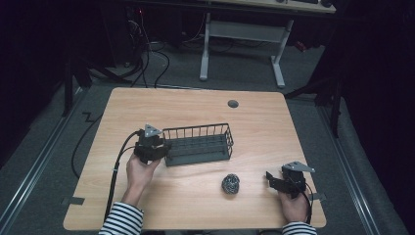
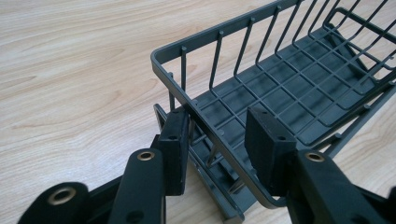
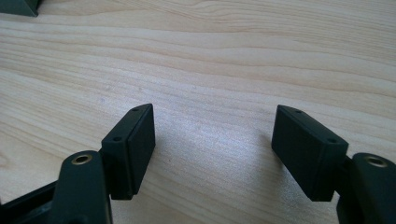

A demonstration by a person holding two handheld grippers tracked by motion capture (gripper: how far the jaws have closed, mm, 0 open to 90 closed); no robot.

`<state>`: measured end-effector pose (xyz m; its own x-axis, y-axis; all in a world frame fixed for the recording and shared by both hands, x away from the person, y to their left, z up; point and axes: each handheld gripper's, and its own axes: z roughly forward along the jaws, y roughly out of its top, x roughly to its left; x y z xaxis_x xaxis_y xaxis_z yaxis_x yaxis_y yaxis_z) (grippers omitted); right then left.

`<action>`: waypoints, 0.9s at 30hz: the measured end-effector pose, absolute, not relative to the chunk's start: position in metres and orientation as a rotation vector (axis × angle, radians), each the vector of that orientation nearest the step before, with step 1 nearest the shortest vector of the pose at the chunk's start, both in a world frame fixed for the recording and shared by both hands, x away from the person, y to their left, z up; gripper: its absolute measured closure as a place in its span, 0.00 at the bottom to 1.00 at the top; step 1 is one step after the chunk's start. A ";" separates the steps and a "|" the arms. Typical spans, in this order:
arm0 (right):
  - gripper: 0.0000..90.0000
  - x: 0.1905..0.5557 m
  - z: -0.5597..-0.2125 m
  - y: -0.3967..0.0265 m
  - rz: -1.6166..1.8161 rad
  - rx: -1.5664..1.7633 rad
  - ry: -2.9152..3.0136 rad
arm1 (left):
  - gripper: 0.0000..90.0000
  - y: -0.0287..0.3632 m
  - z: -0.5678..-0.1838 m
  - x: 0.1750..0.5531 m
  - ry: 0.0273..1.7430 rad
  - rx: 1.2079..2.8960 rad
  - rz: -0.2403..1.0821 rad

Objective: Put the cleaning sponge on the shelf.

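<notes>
Left gripper [image 1: 164, 149] sits at the near-left end of the wire basket [image 1: 198, 143]; in the left gripper view its jaws straddle the end rim of the basket [image 2: 280, 88], one pad [image 2: 175, 140] outside the end wall, the other pad [image 2: 268, 144] inside over the grid floor. The jaws look drawn in about the rim; the outer pad touches the wire, and contact on the inner pad cannot be told. The basket runs away from the claw, tilted in that view, resting on the wooden table [image 1: 195, 103]. Right gripper [image 1: 270, 178] rests low over the table, jaws spread with only bare wood between them [image 3: 210, 140]. A steel scouring ball [image 1: 231, 183] lies just beyond its fingertips, apart from it.
</notes>
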<state>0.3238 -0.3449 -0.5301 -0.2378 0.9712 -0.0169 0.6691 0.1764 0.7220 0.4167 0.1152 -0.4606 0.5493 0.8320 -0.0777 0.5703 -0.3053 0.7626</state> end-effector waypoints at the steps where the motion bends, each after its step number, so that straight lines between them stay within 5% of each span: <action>1: 0.34 0.324 -0.530 -0.345 0.828 1.540 1.977 | 0.68 0.115 -0.461 0.416 1.127 2.010 0.427; 18: 0.34 0.324 -0.530 -0.345 0.828 1.540 1.977 | 0.67 0.107 -0.461 0.406 1.106 2.011 0.418; 22: 0.34 0.324 -0.530 -0.345 0.829 1.540 1.977 | 0.49 0.110 -0.461 0.407 1.125 1.998 0.409; 27: 0.34 0.324 -0.530 -0.345 0.829 1.540 1.977 | 0.40 0.115 -0.456 0.405 1.127 1.970 0.415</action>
